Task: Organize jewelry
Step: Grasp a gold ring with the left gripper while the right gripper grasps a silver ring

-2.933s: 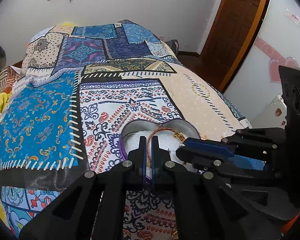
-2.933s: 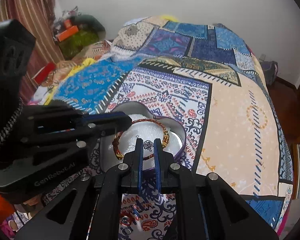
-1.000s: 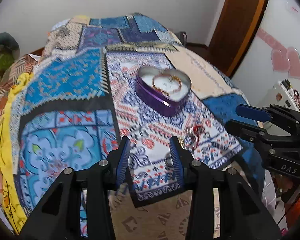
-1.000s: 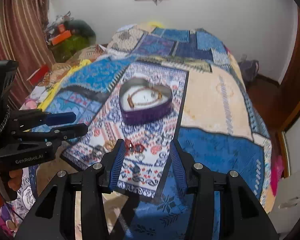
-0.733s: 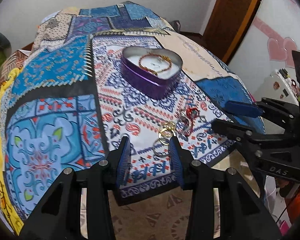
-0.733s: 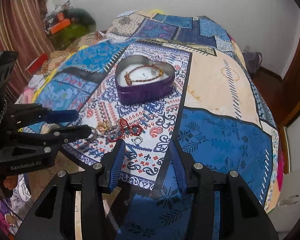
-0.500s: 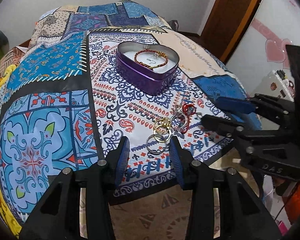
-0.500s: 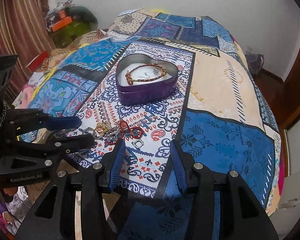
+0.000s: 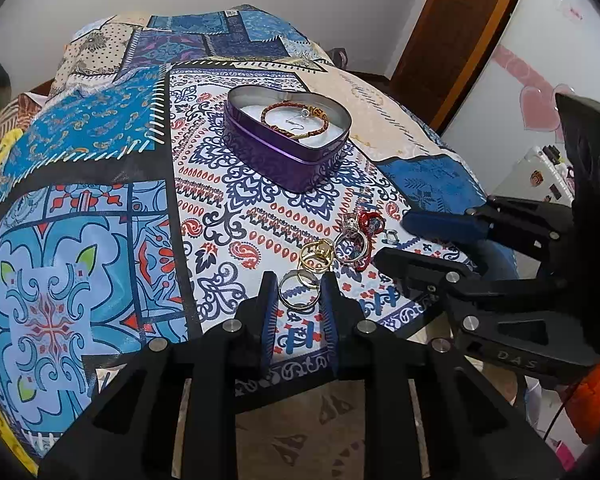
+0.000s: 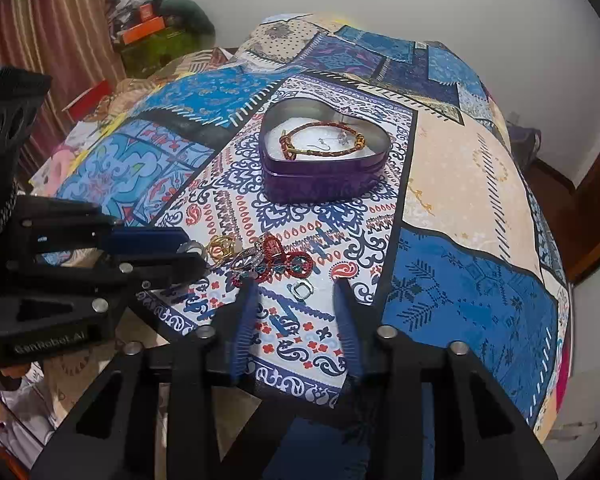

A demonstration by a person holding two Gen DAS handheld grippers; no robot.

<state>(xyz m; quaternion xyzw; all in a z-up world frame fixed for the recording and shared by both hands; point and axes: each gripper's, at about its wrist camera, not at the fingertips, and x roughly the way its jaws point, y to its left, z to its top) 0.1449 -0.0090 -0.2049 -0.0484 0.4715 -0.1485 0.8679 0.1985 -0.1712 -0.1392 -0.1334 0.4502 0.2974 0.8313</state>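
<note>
A purple heart-shaped tin (image 9: 284, 156) (image 10: 324, 184) sits on the patterned bedspread with a red-gold bracelet (image 9: 294, 120) (image 10: 320, 140) and a small silver earring inside. Loose jewelry lies near the bed's front edge: silver rings (image 9: 298, 290), a gold ring (image 9: 318, 254), red beaded earrings (image 9: 364, 236) (image 10: 284, 262) and a small square silver piece (image 10: 302, 290). My left gripper (image 9: 299, 284) is open, its fingers either side of the silver rings. My right gripper (image 10: 296, 288) is open, just above the square piece and the red earrings.
The bed's front edge (image 9: 300, 364) drops to a tiled floor. A wooden door (image 9: 456, 40) and a white wall stand at the right. Clutter and a striped curtain (image 10: 60, 32) lie left of the bed.
Both grippers let go of the bracelet in the tin, opened, pulled back, then moved forward and down to the loose jewelry at the bed's front edge.
</note>
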